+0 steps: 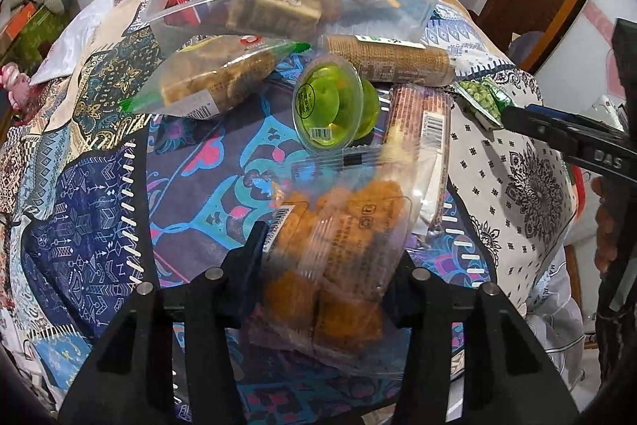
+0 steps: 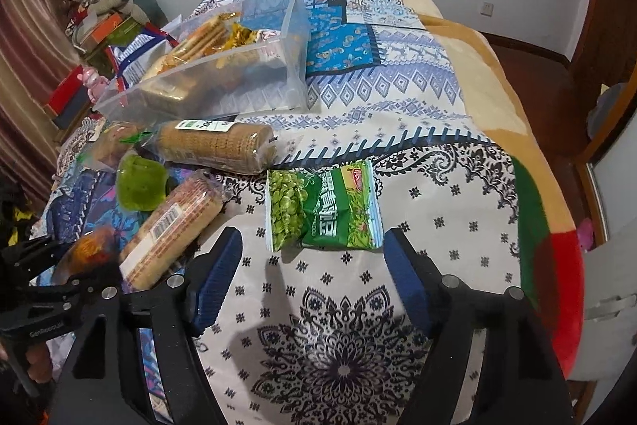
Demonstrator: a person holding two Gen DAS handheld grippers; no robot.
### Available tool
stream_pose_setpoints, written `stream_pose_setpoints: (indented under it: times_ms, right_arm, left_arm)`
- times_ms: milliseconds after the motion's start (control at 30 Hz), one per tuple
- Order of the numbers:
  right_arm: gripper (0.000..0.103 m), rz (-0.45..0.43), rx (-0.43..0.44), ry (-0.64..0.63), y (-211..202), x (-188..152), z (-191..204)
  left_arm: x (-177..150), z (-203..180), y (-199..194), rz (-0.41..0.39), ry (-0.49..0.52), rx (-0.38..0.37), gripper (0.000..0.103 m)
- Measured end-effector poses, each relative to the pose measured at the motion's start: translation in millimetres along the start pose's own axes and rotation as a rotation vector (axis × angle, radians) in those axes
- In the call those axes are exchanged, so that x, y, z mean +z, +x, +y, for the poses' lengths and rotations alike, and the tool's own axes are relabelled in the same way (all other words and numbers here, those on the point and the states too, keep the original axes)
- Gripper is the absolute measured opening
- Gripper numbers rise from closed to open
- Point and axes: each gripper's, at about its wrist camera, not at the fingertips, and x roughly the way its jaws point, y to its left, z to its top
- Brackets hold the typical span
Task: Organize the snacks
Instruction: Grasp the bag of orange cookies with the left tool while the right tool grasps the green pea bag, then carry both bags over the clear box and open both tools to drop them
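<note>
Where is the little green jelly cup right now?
The green jelly cup lies on its side on the patterned bedspread, mid-frame in the left wrist view, between the green-ended snack bag and the long cracker pack, before the clear bin.

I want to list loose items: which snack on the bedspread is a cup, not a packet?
The green jelly cup, lying on its side between the biscuit packets; everything else loose is film-wrapped.

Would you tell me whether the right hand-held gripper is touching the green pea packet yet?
Apart. The right wrist view shows the right hand-held gripper open, its fingertips flanking the green pea packet with bedspread visible between.
</note>
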Motion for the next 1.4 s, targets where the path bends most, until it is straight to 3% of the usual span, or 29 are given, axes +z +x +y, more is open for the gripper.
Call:
stream_pose_setpoints:
  times_ms: [200,433,567,667,733,900,1167,1400]
  right_arm:
    - [0.075,0.027,-0.010,0.004,17.0,8.3,-2.8]
    - [0.097,0.036,-0.020,-0.016,31.5,15.5,3.1]
    - [0.098,0.040,-0.056,-0.062,38.7,14.9,9.8]
    - [0.087,0.030,-0.073,-0.073,37.2,12.3,8.8]
    - [0.066,0.025,-0.092,-0.077,34.3,12.1,7.1]
    - [0.049,0.014,-0.045,-0.031,23.5,14.1,-9.4]
    - [0.046,-0.037,-0.005,-0.026,-3.7,14.1,-1.8]
    - [0.046,-0.127,0.024,-0.047,-30.6,38.5,16.2]
  left_arm:
    - [8.6,8.1,-13.7,-0.035,-0.005,0.011,0.043]
    - [17.9,16.0,-18.2,-0.051,-0.031,0.003,0.043]
    - [20.5,16.2,-21.4,-0.061,-0.032,0.003,0.043]
    - [23.2,15.8,-23.9,-0.070,-0.029,0.004,0.043]
    - [24.9,14.9,-26.1,-0.077,-0.030,0.003,0.043]
    - [30.6,13.9,-36.6,-0.108,-0.031,0.001,0.043]
    - [50.4,14.1,-58.8,-0.167,-0.036,0.005,0.043]
    - [78.2,14.7,-77.6,-0.235,-0.037,0.014,0.043]
